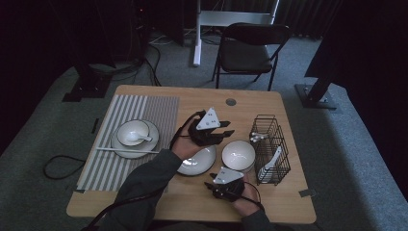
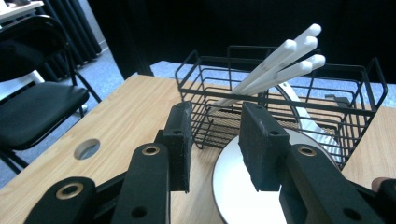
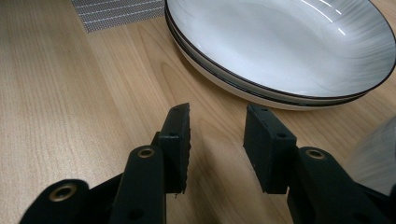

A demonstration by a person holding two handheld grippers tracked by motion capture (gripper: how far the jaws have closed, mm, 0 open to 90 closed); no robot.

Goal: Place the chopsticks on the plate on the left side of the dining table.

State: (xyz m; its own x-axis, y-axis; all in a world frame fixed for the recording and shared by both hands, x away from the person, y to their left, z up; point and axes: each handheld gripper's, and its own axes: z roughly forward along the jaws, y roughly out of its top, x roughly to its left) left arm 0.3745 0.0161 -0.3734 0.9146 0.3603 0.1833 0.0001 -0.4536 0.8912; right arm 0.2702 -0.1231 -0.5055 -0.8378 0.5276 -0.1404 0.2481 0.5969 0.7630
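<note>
Plates (image 3: pixel 280 51) lie beyond the right gripper (image 3: pixel 217 140), empty, jaws parted.

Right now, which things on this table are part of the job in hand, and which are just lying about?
In the job:
left hand-held gripper, open
right hand-held gripper, open
stacked plates
white bowl
wire basket holding chopsticks

Lying about:
striped placemat
setting with bowl and spoon
folding chair
</note>
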